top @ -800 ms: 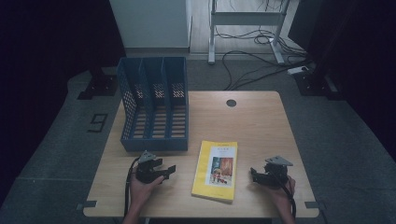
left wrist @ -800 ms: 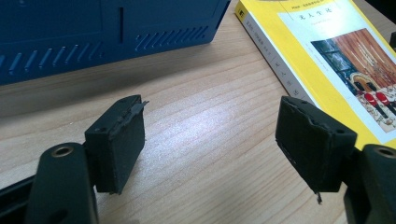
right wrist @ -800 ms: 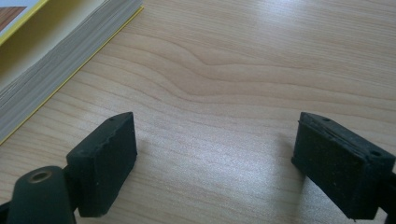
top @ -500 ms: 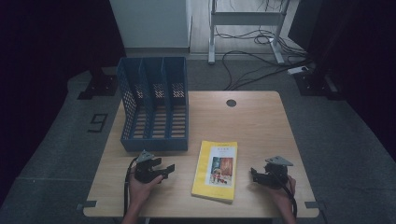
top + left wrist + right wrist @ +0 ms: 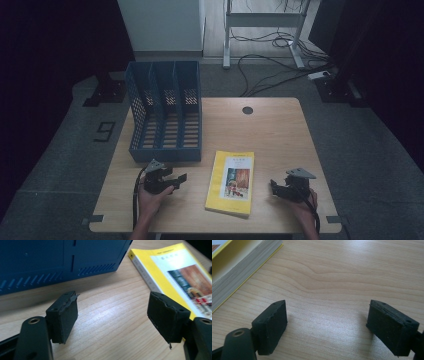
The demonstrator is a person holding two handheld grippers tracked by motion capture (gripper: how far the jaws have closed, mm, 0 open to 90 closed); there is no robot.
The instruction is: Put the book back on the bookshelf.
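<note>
Flanking the yellow book (image 5: 231, 182) flat on the tabletop (image 5: 270, 130), left tongs (image 5: 181, 178) and right tongs (image 5: 274, 186) rest wide and empty, seemingly poised for a two-sided pickup.

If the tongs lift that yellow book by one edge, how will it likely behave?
The yellow book looks like a paperback, so it would probably sag or fan open if lifted by one edge. Its thick page block suggests moderate weight. Lying flat on the table, it should slide rather than tip, and its cover may be slippery.
</note>
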